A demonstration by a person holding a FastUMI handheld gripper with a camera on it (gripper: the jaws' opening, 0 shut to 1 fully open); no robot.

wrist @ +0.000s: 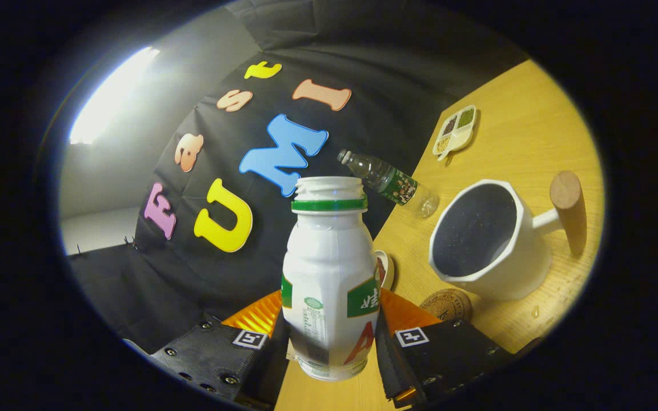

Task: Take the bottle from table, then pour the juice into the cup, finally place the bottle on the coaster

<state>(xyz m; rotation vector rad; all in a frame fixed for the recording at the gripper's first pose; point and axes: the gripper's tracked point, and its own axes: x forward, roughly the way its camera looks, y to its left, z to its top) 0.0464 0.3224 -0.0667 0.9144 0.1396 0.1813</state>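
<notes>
Clear water bottle [389, 182] on table [512, 137], near divided snack dish [456, 131].

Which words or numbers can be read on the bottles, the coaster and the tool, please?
None can be read with certainty.
White bottle, held by the tool with both fingers pressing it: label print too small, partly hidden.
Clear bottle: label too small.
Coaster: stamped marks blurred.
Tool squares: patterns, no words.

Bottle [329, 285] clamped between jaws, uncapped
</notes>
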